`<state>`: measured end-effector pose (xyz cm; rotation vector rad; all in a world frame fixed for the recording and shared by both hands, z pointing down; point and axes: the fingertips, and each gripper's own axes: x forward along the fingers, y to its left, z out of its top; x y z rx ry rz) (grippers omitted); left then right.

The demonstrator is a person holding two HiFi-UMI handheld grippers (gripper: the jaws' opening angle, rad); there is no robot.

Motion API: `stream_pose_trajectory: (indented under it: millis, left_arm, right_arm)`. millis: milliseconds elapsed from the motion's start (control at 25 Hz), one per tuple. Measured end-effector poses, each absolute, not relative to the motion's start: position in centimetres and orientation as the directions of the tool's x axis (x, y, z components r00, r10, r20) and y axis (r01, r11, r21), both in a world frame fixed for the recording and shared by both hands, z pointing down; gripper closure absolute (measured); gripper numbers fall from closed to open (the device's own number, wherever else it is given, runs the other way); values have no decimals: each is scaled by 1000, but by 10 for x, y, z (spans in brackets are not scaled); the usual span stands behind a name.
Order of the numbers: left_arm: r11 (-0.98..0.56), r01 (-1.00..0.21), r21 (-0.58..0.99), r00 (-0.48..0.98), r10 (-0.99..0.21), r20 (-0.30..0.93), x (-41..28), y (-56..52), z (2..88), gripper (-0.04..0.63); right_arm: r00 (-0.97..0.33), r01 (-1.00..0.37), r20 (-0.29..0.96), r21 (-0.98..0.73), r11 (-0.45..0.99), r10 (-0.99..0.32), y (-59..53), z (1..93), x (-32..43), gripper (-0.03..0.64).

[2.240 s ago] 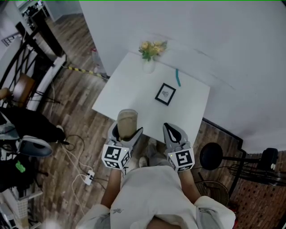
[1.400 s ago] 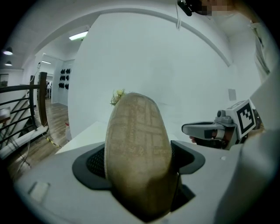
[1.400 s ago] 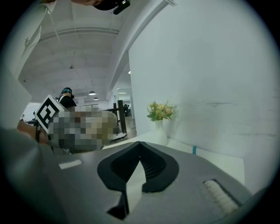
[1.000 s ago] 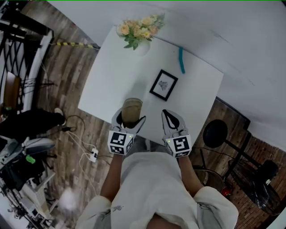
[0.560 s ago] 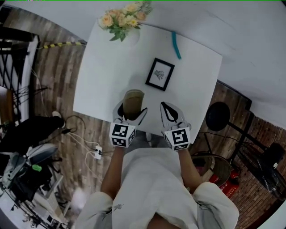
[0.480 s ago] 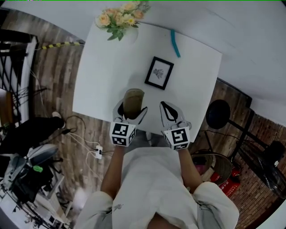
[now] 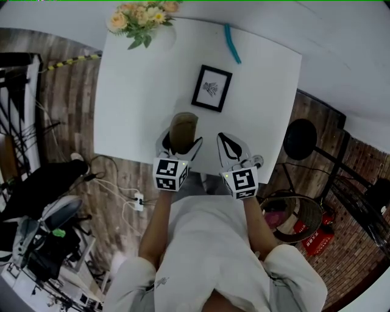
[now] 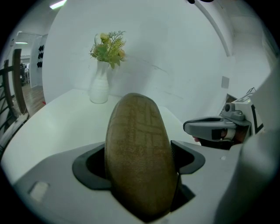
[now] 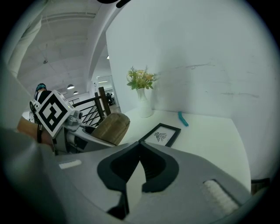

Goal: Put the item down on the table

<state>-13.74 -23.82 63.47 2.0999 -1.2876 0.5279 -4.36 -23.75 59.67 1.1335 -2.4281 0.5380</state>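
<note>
Item: a brown, oval, woven-looking item stands upright between your left gripper's jaws, over the white table's near edge.
Left gripper: clamped wide on the item's lower sides.
Right gripper: jaws together, empty, just to the right.
Handling: likely light and fairly stiff; its rounded shape may tip or roll.
Room: bare table ahead; picture frame ahead-right; flower vase far ahead.

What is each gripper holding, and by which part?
The left gripper clamps the brown oval textured item by its near end; the right gripper holds nothing.
</note>
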Motion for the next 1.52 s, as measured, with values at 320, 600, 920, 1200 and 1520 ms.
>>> stream_pose_trajectory:
  millis: [320, 600, 920, 1200, 1520]
  left_arm:
    - [-356, -890, 286, 453, -608, 652, -129, -237, 658, 160]
    - [-359, -895, 265, 437, -586, 682, -124, -232, 672, 160]
    - [-376, -899, 224, 416, -573, 706, -117, -227, 688, 158]
    - [-391, -899, 198, 406, -574, 711, -113, -230, 692, 155]
    - [-411, -900, 142, 376, -571, 729, -104, -234, 694, 145]
  right_arm:
    - [-569, -799, 540, -182, 574, -620, -231, 616, -41, 614]
    - [-560, -804, 558, -190, 563, -612, -223, 626, -39, 614]
    - [-554, -809, 569, -199, 552, -607, -217, 635, -36, 614]
    - [-551, -812, 573, -201, 549, -606, -215, 638, -34, 614]
    - [-550, -813, 570, -198, 547, -610, -215, 637, -32, 614]
